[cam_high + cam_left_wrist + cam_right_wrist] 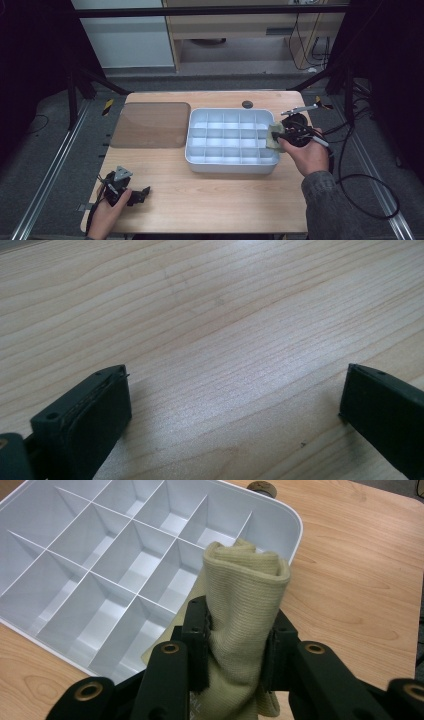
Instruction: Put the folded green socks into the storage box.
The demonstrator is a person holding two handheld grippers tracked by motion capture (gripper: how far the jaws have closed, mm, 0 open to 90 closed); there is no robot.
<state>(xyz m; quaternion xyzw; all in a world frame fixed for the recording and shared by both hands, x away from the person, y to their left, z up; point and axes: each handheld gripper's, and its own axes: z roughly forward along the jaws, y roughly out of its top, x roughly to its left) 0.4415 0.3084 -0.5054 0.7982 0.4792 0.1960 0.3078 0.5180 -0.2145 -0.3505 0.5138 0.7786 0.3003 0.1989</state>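
Observation:
A white tray (195, 150) divided into several compartments lies in the middle of the wooden table; its rim (295, 527) runs under my right gripper. That right gripper (278, 136) hangs over the tray's right edge, shut on a rolled olive-tan cloth (245, 610) that sticks up between its black jaws. The cloth (274, 135) reaches over the tray's rightmost compartments. My left gripper (142, 194) rests low at the table's front left corner. Its jaws stand wide apart over bare wood (235, 390) with nothing between them.
A brown translucent lid (151, 124) lies flat to the left of the tray. A dark round hole (247, 104) sits near the table's far edge. Cables (360, 185) trail off the table's right side. Black frame legs stand at both far corners.

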